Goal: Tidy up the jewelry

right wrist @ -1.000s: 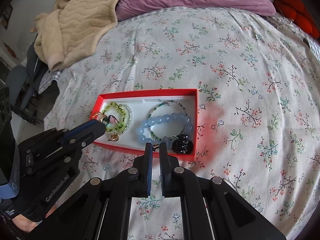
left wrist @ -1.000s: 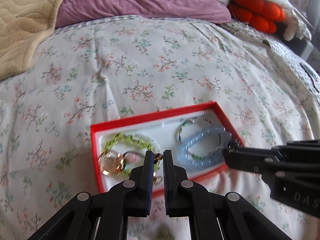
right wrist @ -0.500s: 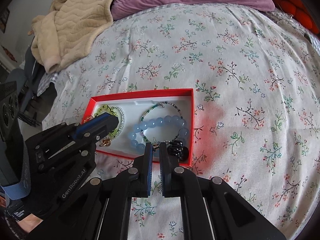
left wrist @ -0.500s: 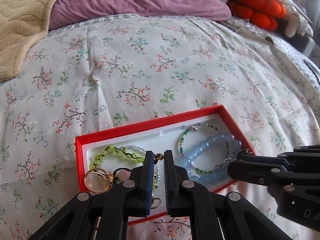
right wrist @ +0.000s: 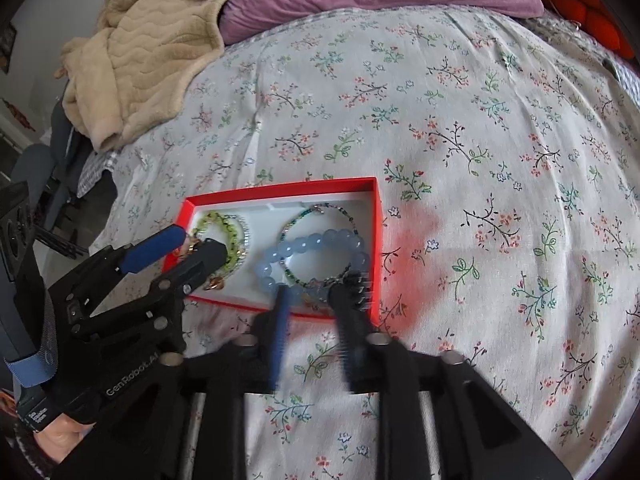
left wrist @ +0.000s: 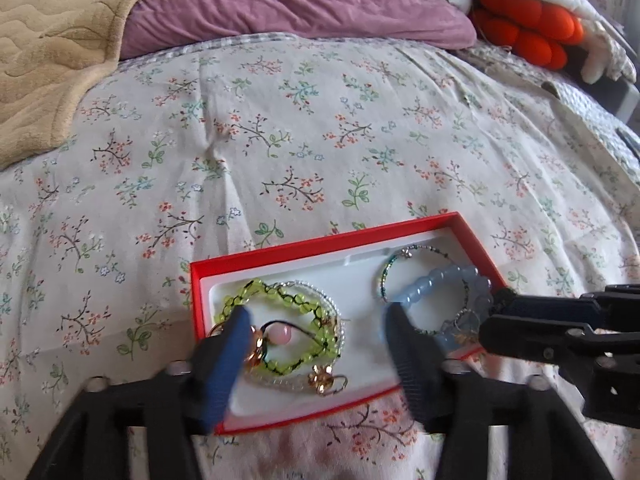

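A red box with a white lining lies on the floral bedspread. It holds a green bead bracelet, a pink bead on a cord, a gold ring and a pale blue bead bracelet. My left gripper hangs over the box's left half, its jaws opening, with the green bracelet lying loose below the gap. My right gripper is over the box's near right corner beside the blue bracelet, its jaws opening too, pressing on nothing. A black beaded piece sits by its right finger.
A beige blanket is heaped at the back left and a purple pillow lies behind. An orange plush sits at the back right. The bed's edge drops off at the left, by a dark chair.
Both grippers were shut, each with a small gold piece at its tips. Now both pairs of jaws have spread apart over the box, and nothing is pinched.
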`<action>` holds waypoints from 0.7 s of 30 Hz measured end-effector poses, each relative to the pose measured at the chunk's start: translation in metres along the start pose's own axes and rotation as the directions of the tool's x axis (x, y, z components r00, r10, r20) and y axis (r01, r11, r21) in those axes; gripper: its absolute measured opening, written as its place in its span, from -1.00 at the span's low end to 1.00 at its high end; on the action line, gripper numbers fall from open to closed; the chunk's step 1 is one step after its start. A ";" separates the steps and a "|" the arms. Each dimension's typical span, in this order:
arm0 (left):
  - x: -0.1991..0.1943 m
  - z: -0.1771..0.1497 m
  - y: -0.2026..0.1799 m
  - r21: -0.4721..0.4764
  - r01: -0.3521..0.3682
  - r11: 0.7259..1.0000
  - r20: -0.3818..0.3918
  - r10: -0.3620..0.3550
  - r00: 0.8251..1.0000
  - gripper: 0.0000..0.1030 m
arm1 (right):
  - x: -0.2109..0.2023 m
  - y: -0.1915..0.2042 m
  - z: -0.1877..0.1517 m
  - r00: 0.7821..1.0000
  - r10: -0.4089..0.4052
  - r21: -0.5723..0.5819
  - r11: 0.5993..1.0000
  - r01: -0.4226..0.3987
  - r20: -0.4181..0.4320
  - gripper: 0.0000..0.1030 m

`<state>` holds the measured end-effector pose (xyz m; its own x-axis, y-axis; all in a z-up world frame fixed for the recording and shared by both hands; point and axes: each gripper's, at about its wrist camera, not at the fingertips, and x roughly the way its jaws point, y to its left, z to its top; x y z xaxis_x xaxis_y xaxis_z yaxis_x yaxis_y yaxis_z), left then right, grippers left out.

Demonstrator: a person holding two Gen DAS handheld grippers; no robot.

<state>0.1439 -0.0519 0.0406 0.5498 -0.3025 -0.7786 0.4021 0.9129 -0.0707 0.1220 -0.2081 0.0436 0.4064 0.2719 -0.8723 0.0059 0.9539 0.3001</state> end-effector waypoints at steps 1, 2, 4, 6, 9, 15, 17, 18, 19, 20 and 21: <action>-0.004 -0.001 0.001 -0.002 0.000 1.000 0.001 0.000 1.000 0.46 | -0.004 0.001 -0.001 1.000 0.015 -0.005 1.000 -0.015 0.002 -0.20; -0.006 -0.003 0.001 -0.002 0.001 1.000 0.002 -0.001 1.000 0.53 | -0.007 0.003 -0.003 1.000 0.018 -0.010 1.000 -0.018 0.006 -0.08; -0.015 -0.007 0.003 -0.007 0.005 1.000 0.006 -0.005 1.000 0.61 | -0.016 0.006 -0.007 1.000 0.007 -0.029 1.000 -0.007 0.020 0.05; -0.022 -0.011 0.005 -0.015 -0.005 1.000 0.008 0.005 1.000 0.65 | -0.024 0.008 -0.012 1.000 0.010 -0.044 0.999 -0.008 0.030 0.11; -0.031 -0.019 0.007 -0.028 -0.016 0.999 -0.001 0.016 1.000 0.74 | -0.035 0.008 -0.019 0.999 0.013 -0.044 0.999 -0.011 0.039 0.17; -0.049 -0.044 0.003 -0.023 -0.085 0.996 -0.051 0.084 0.995 0.86 | -0.053 0.011 -0.039 0.999 -0.016 -0.054 0.998 0.018 0.045 0.28; -0.053 -0.054 -0.001 -0.020 -0.108 0.994 -0.080 0.106 0.991 0.87 | -0.058 0.014 -0.048 0.998 -0.037 -0.061 0.997 0.040 0.042 0.32; -0.056 -0.059 -0.003 -0.021 -0.117 0.993 -0.094 0.115 0.989 0.87 | -0.060 0.016 -0.053 0.998 -0.047 -0.065 0.997 0.049 0.038 0.33; -0.059 -0.064 -0.004 -0.027 -0.126 0.992 -0.102 0.122 0.987 0.88 | -0.061 0.018 -0.059 0.998 -0.058 -0.070 0.996 0.060 0.029 0.33; -0.061 -0.068 -0.005 -0.032 -0.133 0.991 -0.108 0.128 0.986 0.89 | -0.062 0.019 -0.062 0.997 -0.068 -0.074 0.995 0.069 0.021 0.34; -0.063 -0.072 -0.007 -0.039 -0.138 0.990 -0.116 0.133 0.984 0.89 | -0.063 0.020 -0.067 0.996 -0.083 -0.077 0.994 0.084 0.010 0.34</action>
<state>0.0534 -0.0191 0.0454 0.5098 -0.1448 -0.8480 0.2931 0.9560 0.0130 0.0351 -0.1977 0.0783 0.4138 0.1901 -0.8903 -0.0302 0.9803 0.1953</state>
